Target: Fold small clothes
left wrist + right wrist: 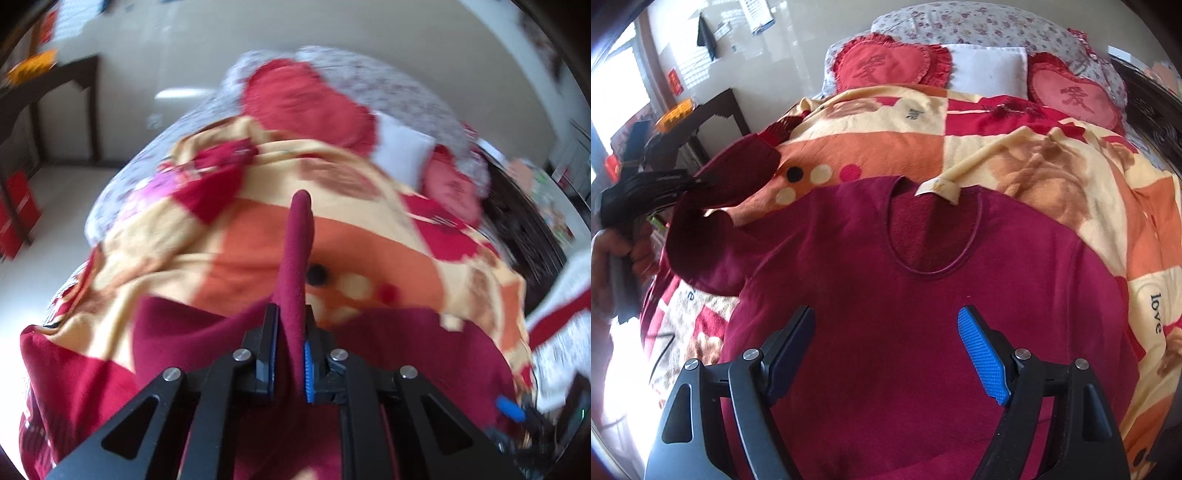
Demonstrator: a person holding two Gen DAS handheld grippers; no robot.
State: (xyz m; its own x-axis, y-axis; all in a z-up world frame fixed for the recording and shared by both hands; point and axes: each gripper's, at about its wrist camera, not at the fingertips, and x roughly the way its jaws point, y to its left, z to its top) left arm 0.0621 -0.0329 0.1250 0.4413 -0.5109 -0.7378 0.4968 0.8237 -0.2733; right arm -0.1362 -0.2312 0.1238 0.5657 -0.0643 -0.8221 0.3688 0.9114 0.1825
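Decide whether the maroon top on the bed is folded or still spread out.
Mostly spread: the maroon top lies flat, neckline showing, on the patchwork blanket. Only one sleeve is lifted, pinched by the left gripper.

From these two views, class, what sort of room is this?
Most likely a bedroom: heart-shaped red cushions and a white pillow lie at the head of a bed covered by a patchwork blanket.

Shirt [886, 295] flat on blanket [1015, 122] on bed, pillows [988, 70] behind, table [713, 110] far left.
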